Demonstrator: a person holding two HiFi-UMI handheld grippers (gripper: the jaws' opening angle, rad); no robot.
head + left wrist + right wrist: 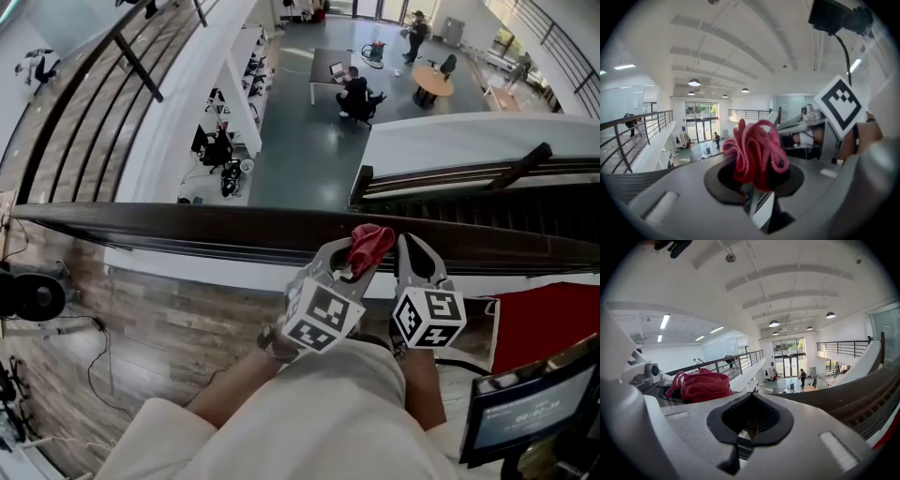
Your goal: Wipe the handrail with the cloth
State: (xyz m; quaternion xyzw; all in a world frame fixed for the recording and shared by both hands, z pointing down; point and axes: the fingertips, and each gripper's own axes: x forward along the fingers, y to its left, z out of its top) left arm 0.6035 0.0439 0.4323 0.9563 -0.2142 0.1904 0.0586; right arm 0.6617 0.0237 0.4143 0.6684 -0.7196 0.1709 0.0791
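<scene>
The dark handrail point(169, 230) runs from the left edge across the head view to the right, with the hall's lower floor point(300, 159) far below beyond it. Just right of the middle, the left gripper point(349, 270) reaches up to the rail's near edge, its marker cube point(323, 314) turned toward the camera. Its jaws are pinched on the red cloth point(371, 240), which sticks out past the tips as a crumpled bunch over the rail's near side; whether the cloth actually presses on the wood cannot be told. In the left gripper view the cloth point(757, 150) fills the space between the closed jaws as a knot of looped folds. Just beside it on the right, the right gripper point(413, 251) is held alongside, also pointing at the rail, and the two grippers nearly touch. In the right gripper view its jaws are pressed together with nothing between them. The cloth point(701, 385) shows off to the left there, and the handrail point(843, 394) sweeps away on the right. At the far right of the head view are a red panel point(548, 319) and, below it, a screen point(525, 412).
</scene>
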